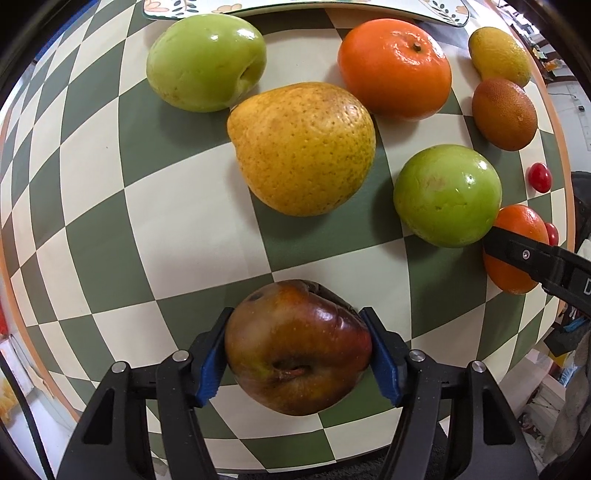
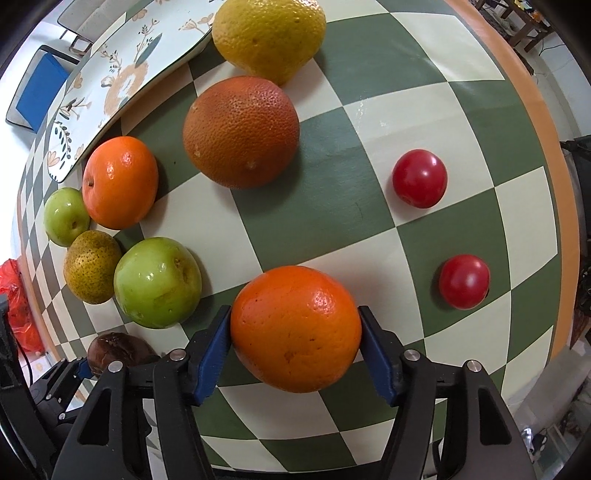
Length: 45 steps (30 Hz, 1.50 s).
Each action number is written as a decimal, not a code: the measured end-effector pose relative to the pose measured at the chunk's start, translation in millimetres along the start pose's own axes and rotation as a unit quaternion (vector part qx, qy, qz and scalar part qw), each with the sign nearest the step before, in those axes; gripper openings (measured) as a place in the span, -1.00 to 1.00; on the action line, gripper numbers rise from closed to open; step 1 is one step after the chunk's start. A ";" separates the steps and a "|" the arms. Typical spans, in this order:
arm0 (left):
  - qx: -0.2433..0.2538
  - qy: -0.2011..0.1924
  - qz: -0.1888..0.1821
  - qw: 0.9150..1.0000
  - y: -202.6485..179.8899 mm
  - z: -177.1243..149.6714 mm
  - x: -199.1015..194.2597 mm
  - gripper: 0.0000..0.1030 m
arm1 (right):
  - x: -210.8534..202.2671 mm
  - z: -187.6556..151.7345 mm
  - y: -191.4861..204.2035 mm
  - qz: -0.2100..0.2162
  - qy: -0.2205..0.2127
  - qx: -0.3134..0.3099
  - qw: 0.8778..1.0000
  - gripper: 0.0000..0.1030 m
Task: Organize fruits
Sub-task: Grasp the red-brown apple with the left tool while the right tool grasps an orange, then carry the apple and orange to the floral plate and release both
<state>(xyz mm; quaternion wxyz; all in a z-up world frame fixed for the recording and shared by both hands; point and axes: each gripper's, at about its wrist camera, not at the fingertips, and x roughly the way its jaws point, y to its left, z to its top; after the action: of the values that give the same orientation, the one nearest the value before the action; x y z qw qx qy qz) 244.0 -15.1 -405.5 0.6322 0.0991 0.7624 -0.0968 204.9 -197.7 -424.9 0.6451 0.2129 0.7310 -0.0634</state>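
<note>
Left wrist view shows my left gripper (image 1: 297, 350) with its blue pads (image 1: 210, 363) pressed against both flanks of a dark, bruised red apple (image 1: 297, 349), so I read that one as held, gripped across its widest part where it cannot roll out. I cannot tell whether it is lifted or resting on the green-and-cream checkered tablecloth (image 1: 110, 221). Ahead of it lie a speckled yellow pear (image 1: 303, 147), a green apple (image 1: 205, 62) touching the pear's narrow end, a mandarin (image 1: 395, 68), and a second green apple (image 1: 447, 195). On the right wrist view my right gripper (image 2: 295, 345) has its fingers closed on an orange (image 2: 295, 328), again across the middle. Two small red fruits, probably cherry tomatoes (image 2: 419, 179), sit well apart to the right of it, while a dull reddish-brown citrus (image 2: 240, 131) and a yellow citrus (image 2: 269, 35) lie farther ahead. A floral tray (image 2: 110, 88) lies along the far edge of the table and looks bare where I can see it; I judge it the likely destination, so both fruits still have the whole cluster to clear. The bruised apple looks soft, so I would keep the squeeze light.
</note>
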 end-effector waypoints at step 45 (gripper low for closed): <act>-0.184 -0.018 -0.101 0.978 78.0 240.3 -84.3 0.24 | -62.3 254.1 150.4 -0.019 -0.035 -0.259 0.965 0.30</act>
<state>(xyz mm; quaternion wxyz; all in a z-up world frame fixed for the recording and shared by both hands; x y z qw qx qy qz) 507.6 -8.1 -368.1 0.6401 -0.0980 0.7617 -0.0202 501.7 -169.9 -377.6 0.7020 0.0225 0.7036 0.1083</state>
